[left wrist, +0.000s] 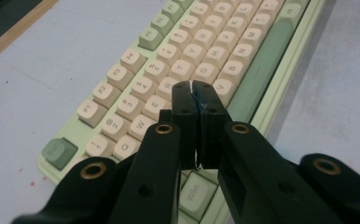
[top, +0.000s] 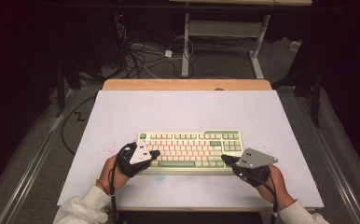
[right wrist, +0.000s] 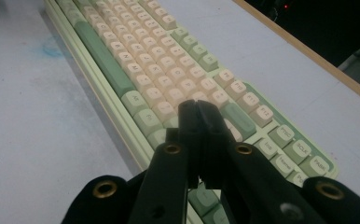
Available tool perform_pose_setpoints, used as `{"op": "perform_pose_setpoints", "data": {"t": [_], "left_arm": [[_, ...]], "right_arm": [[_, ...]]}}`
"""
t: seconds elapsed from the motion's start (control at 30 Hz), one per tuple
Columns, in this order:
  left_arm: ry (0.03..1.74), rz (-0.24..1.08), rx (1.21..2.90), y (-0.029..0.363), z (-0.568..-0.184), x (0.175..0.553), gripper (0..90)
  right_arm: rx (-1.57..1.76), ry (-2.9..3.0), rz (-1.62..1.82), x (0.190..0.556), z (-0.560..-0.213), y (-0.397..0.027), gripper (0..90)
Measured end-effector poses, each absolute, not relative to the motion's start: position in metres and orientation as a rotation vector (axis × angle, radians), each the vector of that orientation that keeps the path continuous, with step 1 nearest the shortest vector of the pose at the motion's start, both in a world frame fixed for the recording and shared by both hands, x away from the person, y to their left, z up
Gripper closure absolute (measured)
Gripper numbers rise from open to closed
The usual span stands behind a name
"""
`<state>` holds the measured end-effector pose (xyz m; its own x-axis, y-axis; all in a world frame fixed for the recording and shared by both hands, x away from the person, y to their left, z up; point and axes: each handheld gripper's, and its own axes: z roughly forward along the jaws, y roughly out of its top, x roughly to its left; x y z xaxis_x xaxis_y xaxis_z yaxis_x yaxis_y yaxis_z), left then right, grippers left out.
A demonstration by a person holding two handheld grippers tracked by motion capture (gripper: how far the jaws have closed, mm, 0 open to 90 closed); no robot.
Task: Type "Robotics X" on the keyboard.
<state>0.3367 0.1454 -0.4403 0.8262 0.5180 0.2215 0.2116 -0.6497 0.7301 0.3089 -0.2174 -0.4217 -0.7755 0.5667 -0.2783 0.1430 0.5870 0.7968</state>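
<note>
While both jaws are pressed together empty, the left claw (top: 154, 153) and right claw (top: 225, 158) hover over the pale green, cream-keyed plastic keyboard (top: 190, 149) beneath them.

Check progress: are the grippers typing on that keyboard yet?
Done: both grippers are shut and poised over the keyboard. In hand: left gripper hovers above the left letter keys, right gripper near the right-side keys. Left: whether any key is actually pressed can't be told.

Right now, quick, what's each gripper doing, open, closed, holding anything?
Left gripper: closed, holding nothing, over the keyboard.
Right gripper: closed, holding nothing, over the keyboard's right part.
</note>
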Motion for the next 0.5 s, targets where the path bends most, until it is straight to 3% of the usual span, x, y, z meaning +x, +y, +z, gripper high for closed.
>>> {"op": "perform_pose_setpoints", "data": {"t": [0.5], "left_arm": [[0.537,0.498,2.314,0.120,-0.441,0.364,86.2]], "right_arm": [[0.572,2.314,1.086,0.305,-0.424,-0.223,89.2]]}}
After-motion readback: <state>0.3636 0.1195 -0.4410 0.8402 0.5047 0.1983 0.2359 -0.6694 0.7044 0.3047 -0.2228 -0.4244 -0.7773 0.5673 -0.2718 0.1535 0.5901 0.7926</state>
